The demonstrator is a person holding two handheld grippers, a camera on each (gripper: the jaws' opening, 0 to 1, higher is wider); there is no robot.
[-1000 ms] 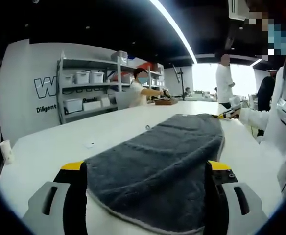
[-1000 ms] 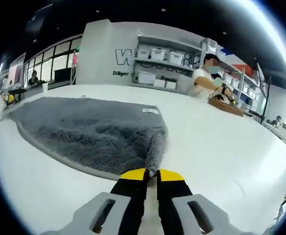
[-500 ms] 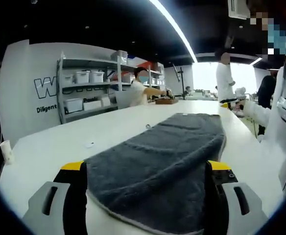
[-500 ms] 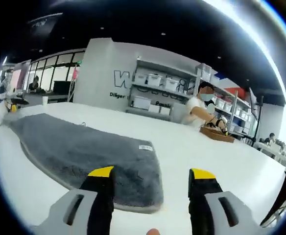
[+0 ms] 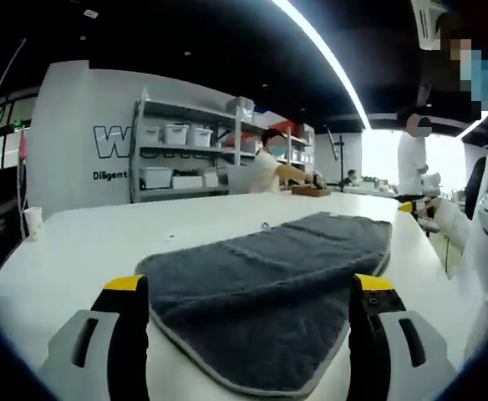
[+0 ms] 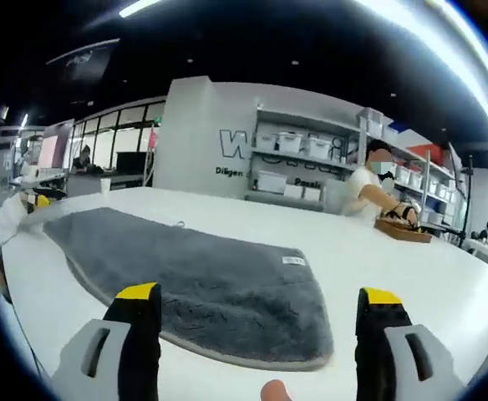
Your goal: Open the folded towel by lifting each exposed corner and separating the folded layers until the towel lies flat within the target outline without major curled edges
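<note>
Since a second earlier the right gripper (image 6: 256, 309) had let go of the towel (image 6: 202, 284) corner it pinched and drawn back with jaws spread wide and empty, while the left gripper (image 5: 248, 296) stayed wide open, holding nothing, straddling the towel's near end. The towel lay spread on the white table (image 6: 428, 276), so the unfolding looked nearly finished; the next move probably called for checking edges for curls. The right gripper view showed a small label near the towel's far edge, whereas the left gripper view showed a person's white sleeve (image 5: 486, 242) at right.

Bright ceiling light strips (image 5: 327, 54) glare overhead and wash the white table (image 6: 444, 288) pale; shadows are faint. Fisheye bending curves the table's edges, and distant shelving (image 5: 185, 159) looks soft.
</note>
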